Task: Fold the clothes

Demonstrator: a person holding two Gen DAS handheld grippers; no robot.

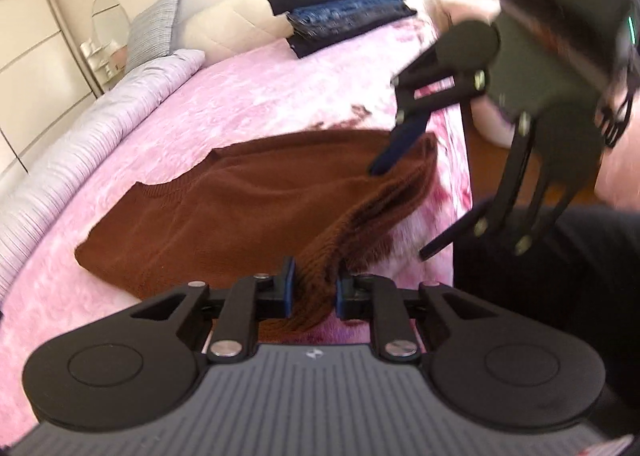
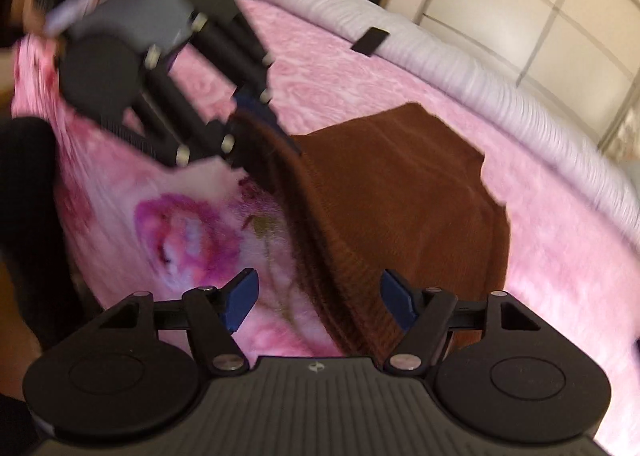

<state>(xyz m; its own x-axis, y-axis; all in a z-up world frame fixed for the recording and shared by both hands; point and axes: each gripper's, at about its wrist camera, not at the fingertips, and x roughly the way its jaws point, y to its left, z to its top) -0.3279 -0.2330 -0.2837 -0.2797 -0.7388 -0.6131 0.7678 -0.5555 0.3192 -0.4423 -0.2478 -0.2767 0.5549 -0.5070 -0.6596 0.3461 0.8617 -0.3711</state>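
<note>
1. The bed takes up most of the room, covered by a pink rose-patterned blanket [image 1: 260, 95], with a rolled grey striped duvet [image 1: 80, 143] running along its far side.
2. A brown knit sweater [image 1: 240, 199] lies on the blanket close to the near edge, its body flat and its ribbed hem bunched and lifted off the bed.
3. A stack of folded clothes [image 1: 344, 19], dark tops and blue jeans, sits well apart at the head end, near a striped pillow [image 1: 154, 25].
4. The left gripper [image 1: 315, 292] is clamped on the sweater's ribbed hem, knit squeezed between its blue pads.
5. The right gripper [image 2: 320, 302] has its blue-padded fingers spread apart, the hem running between them, touching neither pad as far as I can see.
6. A small black tag [image 2: 370, 40] rests on the duvet.
</note>
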